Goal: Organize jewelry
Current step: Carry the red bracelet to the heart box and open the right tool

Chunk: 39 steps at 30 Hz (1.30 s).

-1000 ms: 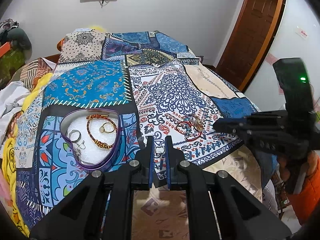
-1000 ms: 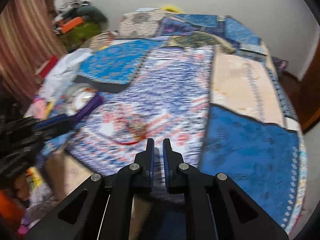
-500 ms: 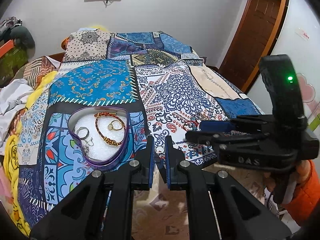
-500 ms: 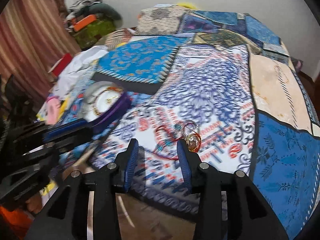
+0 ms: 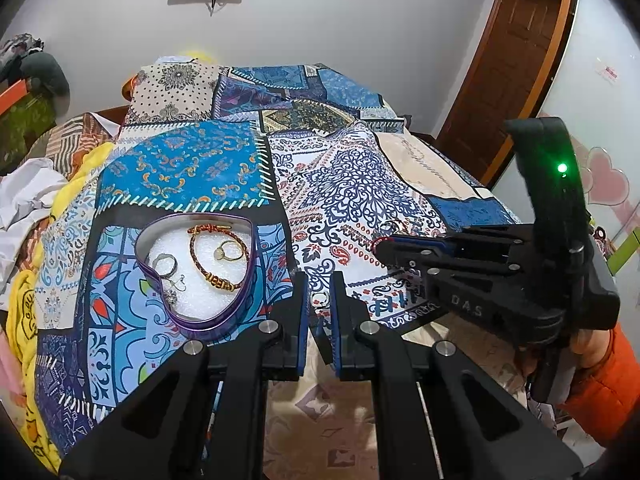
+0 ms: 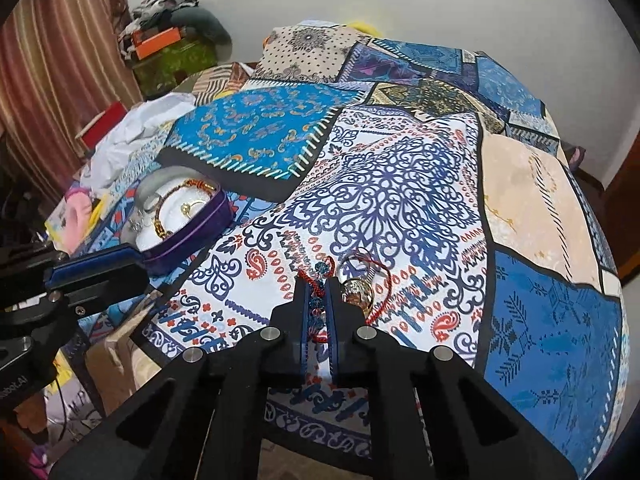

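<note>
On patchwork quilt (image 6: 400,200): right gripper (image 6: 319,304) pinched red bracelet (image 6: 320,280); left gripper (image 5: 319,300) pinched ring (image 5: 319,299). Next, probably: transfer to heart tin (image 5: 248,264).

Raised letters "DAS" stood on the black body of the right tool (image 5: 390,246), seen from the left wrist camera. On the left tool (image 6: 96,276), at the lower left edge of the right wrist view, white print read "bot.AI" — its beginning cut off by the frame. A small sign (image 5: 609,73) on the wall by the door carried red marks — too small to read.
</note>
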Tool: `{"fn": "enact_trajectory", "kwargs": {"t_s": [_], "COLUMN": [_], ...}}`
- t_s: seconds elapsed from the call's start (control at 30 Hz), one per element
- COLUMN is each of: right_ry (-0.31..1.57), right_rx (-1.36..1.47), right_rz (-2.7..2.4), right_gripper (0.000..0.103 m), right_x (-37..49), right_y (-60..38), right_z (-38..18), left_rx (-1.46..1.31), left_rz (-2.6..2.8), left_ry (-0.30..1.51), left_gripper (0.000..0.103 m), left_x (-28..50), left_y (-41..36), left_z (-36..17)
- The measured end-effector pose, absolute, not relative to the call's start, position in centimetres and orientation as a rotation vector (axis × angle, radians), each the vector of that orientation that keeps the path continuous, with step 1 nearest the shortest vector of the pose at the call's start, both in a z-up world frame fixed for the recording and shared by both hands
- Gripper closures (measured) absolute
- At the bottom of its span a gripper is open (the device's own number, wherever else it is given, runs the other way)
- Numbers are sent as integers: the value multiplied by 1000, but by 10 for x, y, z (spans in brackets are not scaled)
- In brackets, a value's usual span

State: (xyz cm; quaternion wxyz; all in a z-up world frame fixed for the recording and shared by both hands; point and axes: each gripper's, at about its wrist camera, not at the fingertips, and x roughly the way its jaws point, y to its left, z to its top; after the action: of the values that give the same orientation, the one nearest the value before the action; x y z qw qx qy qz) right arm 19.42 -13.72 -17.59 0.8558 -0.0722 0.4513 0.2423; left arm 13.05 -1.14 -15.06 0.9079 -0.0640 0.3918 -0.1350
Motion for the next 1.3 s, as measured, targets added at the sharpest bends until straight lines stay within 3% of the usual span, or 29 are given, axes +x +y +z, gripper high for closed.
{"fn": "enact_trajectory", "kwargs": {"t_s": [0.7, 1.3], "right_ry": [699, 716], "right_rx": [-92, -80], "right_rz": [556, 701], "right_gripper": [96, 96], "right_x": [178, 193], "right_y": [-129, -60], "right_z": [-79, -88], "left_rx": [-123, -143], "left_rz": [-211, -131], "left_ry": [708, 708], "left_gripper": [95, 95], "left_x": [116, 133], "left_y": [16, 58], "left_z": [-111, -116]}}
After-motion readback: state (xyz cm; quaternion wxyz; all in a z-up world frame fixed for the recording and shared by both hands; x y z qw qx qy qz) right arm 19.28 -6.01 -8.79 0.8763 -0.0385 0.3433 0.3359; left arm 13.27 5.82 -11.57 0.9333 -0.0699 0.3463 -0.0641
